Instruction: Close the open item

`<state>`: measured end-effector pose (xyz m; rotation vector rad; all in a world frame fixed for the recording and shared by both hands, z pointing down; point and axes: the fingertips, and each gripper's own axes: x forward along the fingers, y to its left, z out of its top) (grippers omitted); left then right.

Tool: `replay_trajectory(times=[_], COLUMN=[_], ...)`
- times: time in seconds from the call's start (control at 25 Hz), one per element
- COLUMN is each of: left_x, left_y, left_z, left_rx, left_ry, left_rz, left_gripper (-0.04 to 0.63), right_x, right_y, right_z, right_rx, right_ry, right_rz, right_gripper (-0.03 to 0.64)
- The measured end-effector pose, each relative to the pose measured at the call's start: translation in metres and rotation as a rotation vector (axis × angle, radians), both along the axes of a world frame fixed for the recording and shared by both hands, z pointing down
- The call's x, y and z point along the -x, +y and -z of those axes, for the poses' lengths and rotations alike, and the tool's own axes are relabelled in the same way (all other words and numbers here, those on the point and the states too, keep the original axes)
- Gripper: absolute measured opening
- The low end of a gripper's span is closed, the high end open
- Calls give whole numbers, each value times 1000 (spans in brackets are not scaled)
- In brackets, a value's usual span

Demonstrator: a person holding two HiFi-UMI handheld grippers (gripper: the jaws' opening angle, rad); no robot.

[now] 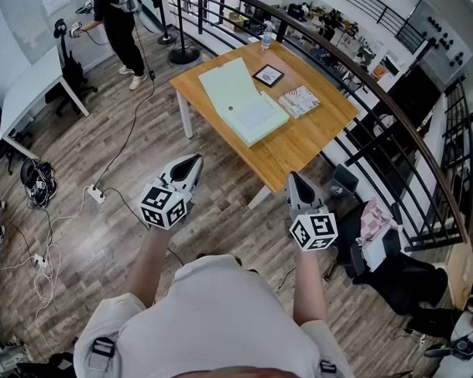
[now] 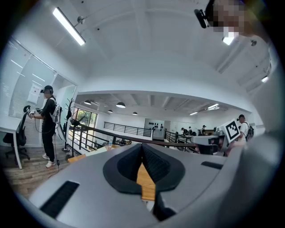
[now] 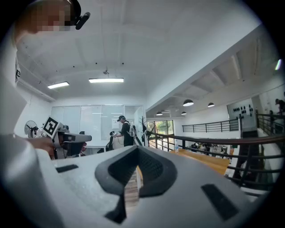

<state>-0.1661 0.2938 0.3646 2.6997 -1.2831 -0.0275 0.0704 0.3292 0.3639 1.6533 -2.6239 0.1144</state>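
Note:
A pale green folder (image 1: 243,103) lies open on the wooden table (image 1: 300,144) ahead of me in the head view. Both grippers hang over the floor, well short of the table and touching nothing. My left gripper (image 1: 192,161) points toward the table's near corner, its jaws shut and empty (image 2: 142,146). My right gripper (image 1: 293,178) sits just off the table's near edge, its jaws also closed with nothing between them (image 3: 138,149). In both gripper views only a strip of the table top shows, and the folder is not clearly seen.
On the table also lie a black framed picture (image 1: 268,75), a booklet (image 1: 299,101) and a water bottle (image 1: 267,36). A curved railing (image 1: 393,128) runs behind it. Bags (image 1: 374,236) sit at the right, cables and a power strip (image 1: 95,193) at the left. A person (image 1: 118,17) stands by a white desk (image 1: 31,84).

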Motion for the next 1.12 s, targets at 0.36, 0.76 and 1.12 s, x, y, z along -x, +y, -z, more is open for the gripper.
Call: replay_trajectory(times=[0.36,0.76,1.12], left_x=[-2,-3,-7], left_y=[2,5,12], left_z=[-4,-5,-2], left_rx=[7,6,-21], left_ry=[-2,-6,6], left_rz=[0,-9,-19], left_gripper=[-5,-6,15], right_x=[0,2,3], right_y=[2,1,8], right_z=[-4,-4,-7], right_rx=[5,-1,-7], right_ry=[4,4,-13], right_rz=[4,-1,25], right_gripper=[3,3,3])
